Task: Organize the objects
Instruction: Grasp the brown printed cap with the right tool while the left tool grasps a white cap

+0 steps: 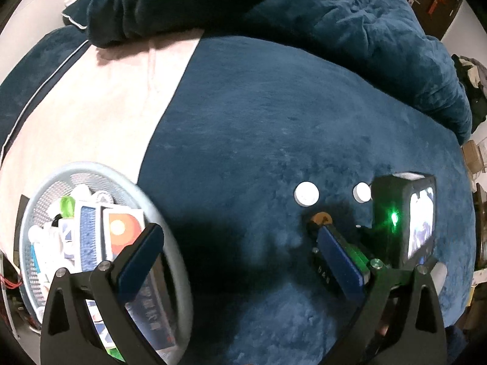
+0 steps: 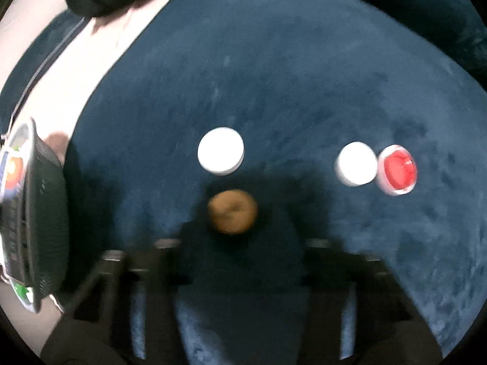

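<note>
On the dark blue plush blanket [image 1: 258,121] lie two white caps [image 2: 220,150] [image 2: 356,164], a red cap [image 2: 398,170] and a brown round object [image 2: 232,211]. The white caps [image 1: 306,193] [image 1: 362,192] and the brown object [image 1: 319,218] also show in the left wrist view. My right gripper [image 2: 243,270] is blurred, open, with the brown object just ahead between its fingers. It shows in the left wrist view [image 1: 334,252]. My left gripper [image 1: 243,261] is open and empty, its left finger [image 1: 143,261] over the pale blue basket [image 1: 170,222].
The basket holds several boxes and small items [image 1: 91,231]. A pink sheet [image 1: 106,100] lies left of the blanket. A bunched blue duvet [image 1: 304,9] lies at the back. The basket's edge shows at the left in the right wrist view [image 2: 39,213].
</note>
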The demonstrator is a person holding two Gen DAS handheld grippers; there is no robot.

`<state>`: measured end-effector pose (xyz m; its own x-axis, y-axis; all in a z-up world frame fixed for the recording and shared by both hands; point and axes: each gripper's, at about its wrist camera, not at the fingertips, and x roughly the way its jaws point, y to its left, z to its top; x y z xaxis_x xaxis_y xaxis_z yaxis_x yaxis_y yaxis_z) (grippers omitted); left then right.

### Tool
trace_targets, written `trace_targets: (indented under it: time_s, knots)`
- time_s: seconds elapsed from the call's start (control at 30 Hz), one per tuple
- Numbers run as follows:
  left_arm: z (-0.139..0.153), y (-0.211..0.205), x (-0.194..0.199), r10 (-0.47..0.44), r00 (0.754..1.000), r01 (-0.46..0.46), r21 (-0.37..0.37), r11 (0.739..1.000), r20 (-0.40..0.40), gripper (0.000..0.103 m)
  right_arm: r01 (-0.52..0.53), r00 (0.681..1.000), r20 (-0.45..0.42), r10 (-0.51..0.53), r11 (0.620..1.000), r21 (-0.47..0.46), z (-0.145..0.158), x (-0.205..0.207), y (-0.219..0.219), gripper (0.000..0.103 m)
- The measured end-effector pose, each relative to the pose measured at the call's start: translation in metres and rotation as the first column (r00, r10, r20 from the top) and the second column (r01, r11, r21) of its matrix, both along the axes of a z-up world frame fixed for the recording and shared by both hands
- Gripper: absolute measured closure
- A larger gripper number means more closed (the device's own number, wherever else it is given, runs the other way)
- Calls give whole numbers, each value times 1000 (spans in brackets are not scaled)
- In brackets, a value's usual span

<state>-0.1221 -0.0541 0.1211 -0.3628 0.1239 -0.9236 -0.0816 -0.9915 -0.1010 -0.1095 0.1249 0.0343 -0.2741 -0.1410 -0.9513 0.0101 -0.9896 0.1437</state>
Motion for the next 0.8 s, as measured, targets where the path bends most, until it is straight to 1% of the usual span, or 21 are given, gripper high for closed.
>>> trace_targets:
  time_s: [0.03,0.1,0.17,0.23,0.3,0.37,0.4,0.43,0.47,0.57,0.63,0.67,0.7,0.73,0.8]
  knots:
    - [-3,3,-3,-2,1000,2,6,1000,6,1,-3,1000,-18,3,1000,-5,0,1,2,72]
    - [-10,9,-10,-2,1000,2,13,1000,22,1,15,1000,-20,-15,999,-30,4,1,9,72]
    - [-21,18,-18,-3,999,2,27,1000,43,1,63,998,-7,-64,997,-50,6,0,26,72]
    - [-32,28,-23,-16,998,14,37,999,64,3,118,993,16,-117,992,-54,6,13,39,72]
    - [-44,42,-27,-51,995,47,40,998,83,9,186,982,48,-183,980,-65,5,15,62,72]
    - [-53,56,-29,-87,993,86,25,996,85,10,245,969,65,-240,966,-87,4,20,84,72]
    - [-58,62,-29,-106,991,105,15,994,82,12,268,963,67,-262,959,-94,5,20,92,72]
    - [-62,66,-30,-118,990,117,10,993,83,13,283,958,66,-278,954,-97,4,18,87,72]
    - [-66,70,-31,-128,988,128,10,992,82,14,300,954,64,-294,948,-108,4,18,91,72]
    - [-74,76,-40,-135,988,134,19,991,72,18,320,947,56,-315,937,-143,4,19,93,72]
    - [-79,78,-48,-139,988,137,37,990,61,27,317,948,51,-313,937,-147,5,14,88,72]
    - [-81,78,-48,-141,988,139,44,989,60,41,314,949,51,-310,938,-149,6,16,86,72]
    - [-84,79,-50,-146,987,143,54,988,67,58,311,951,51,-306,938,-152,7,26,100,72]
    - [-88,82,-52,-155,985,151,55,987,81,62,308,952,50,-303,939,-154,8,27,103,72]
    - [-97,86,-54,-175,978,169,57,984,113,67,303,953,47,-299,941,-153,10,22,100,72]
